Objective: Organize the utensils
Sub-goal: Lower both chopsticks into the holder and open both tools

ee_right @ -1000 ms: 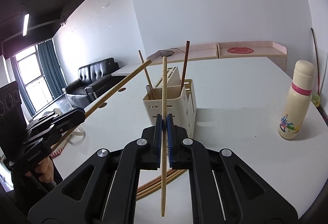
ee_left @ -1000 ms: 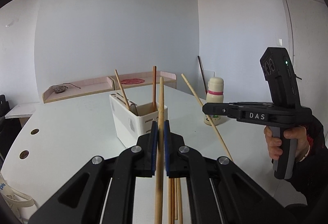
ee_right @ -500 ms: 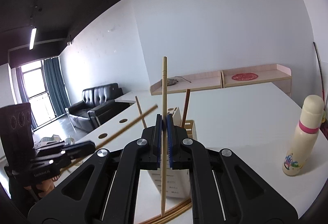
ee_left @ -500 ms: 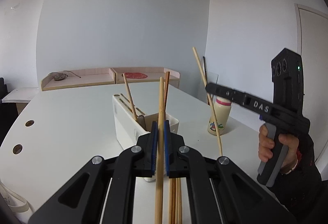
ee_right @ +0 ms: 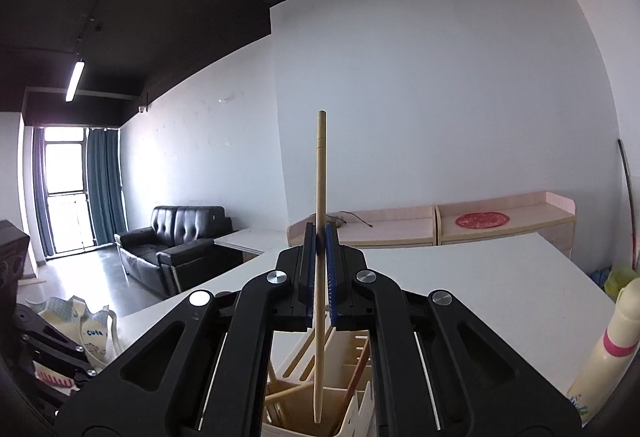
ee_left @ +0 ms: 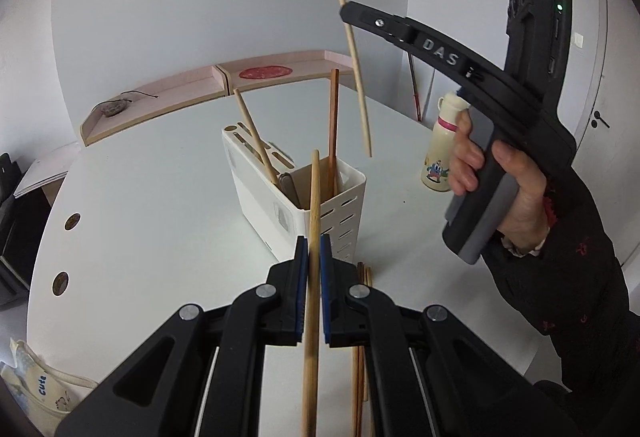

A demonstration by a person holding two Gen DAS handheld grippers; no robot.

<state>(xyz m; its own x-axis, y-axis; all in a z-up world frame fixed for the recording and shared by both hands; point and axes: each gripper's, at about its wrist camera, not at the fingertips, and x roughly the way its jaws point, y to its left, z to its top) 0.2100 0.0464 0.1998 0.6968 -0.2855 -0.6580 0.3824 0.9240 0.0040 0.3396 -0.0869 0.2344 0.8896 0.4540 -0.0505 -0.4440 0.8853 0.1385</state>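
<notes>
In the left wrist view my left gripper (ee_left: pixel 314 265) is shut on a tan wooden chopstick (ee_left: pixel 313 213) whose far end reaches the near rim of the white utensil holder (ee_left: pixel 276 197). A pale chopstick (ee_left: pixel 256 139) and a reddish-brown one (ee_left: pixel 333 125) stand in the holder. My right gripper (ee_left: pixel 347 11), raised at the upper right, is shut on a pale chopstick (ee_left: pixel 356 61) that hangs nearly upright, its lower tip above the holder. In the right wrist view the right gripper (ee_right: pixel 319 265) clamps that chopstick (ee_right: pixel 320 177) over the holder (ee_right: pixel 352 409).
Loose chopsticks (ee_left: pixel 363 277) lie on the white table (ee_left: pixel 140 205) under my left gripper. A cream bottle (ee_left: pixel 440 153) stands right of the holder. A person's hand (ee_left: pixel 516 193) grips the right handle. Pink shelves (ee_left: pixel 192 93) line the far wall.
The right gripper has risen and swung its chopstick from slanted to nearly upright above the holder. The left gripper has tilted down toward the holder with its chopstick still clamped.
</notes>
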